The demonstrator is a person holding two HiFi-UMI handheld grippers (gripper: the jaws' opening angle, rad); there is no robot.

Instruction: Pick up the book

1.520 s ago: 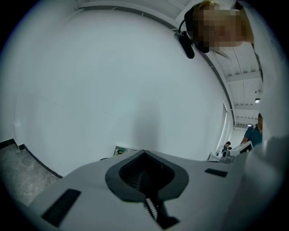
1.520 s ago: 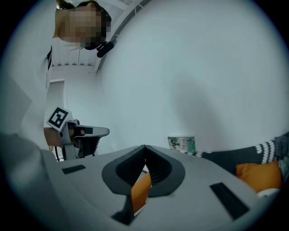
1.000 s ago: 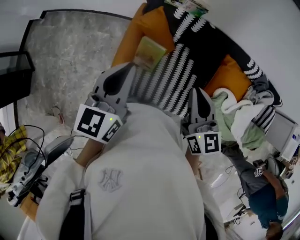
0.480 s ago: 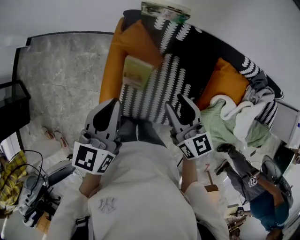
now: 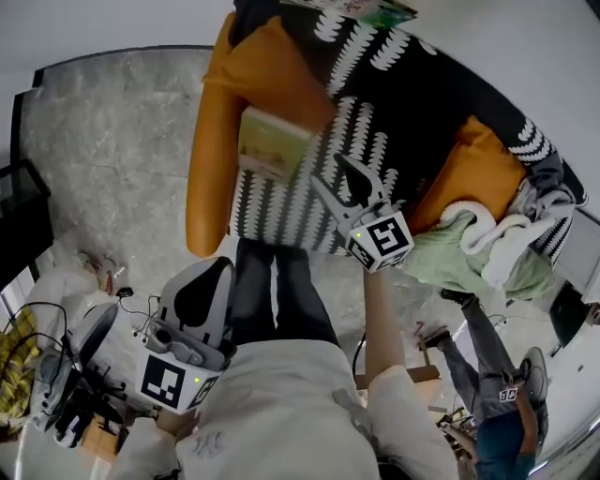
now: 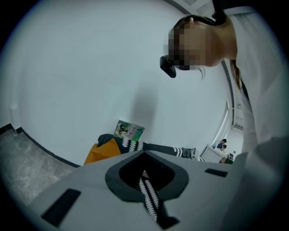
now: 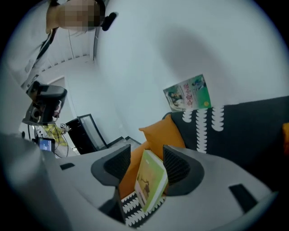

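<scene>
sofa (image 5: 412,94): black cover with white toothed stripes, orange cushion (image 5: 272,66) at its left end, a second orange cushion (image 5: 473,169) further right. heap of green and white clothes (image 5: 478,248) on the seat at the right end.

book (image 5: 270,145): pale green-yellow cover, on the sofa seat at the left end, tilted, leaning against the first orange cushion. nothing touches it.

second printed book or picture (image 5: 361,9): green and white, on top of the sofa back against the white wall. it also shows in the left gripper view (image 6: 128,131) and the right gripper view (image 7: 187,93).

right gripper (image 5: 339,183): out over the striped seat, just right of the book, pointing towards it. in its own view (image 7: 146,164) the jaws stand well apart and are opening. the book (image 7: 151,180) appears in the gap between the ribbed pads (image 7: 176,164) but lies further off on the seat, clear of both. it holds nothing.

left gripper (image 5: 223,267): low and close to the person's body, well short of the sofa. in its own view (image 6: 144,167) the jaws are together, with only a thin slit through which a strip of the sofa pattern shows. nothing in them.

grey stone floor (image 5: 112,150) left of the sofa. another person (image 5: 506,422) at the lower right edge.
</scene>
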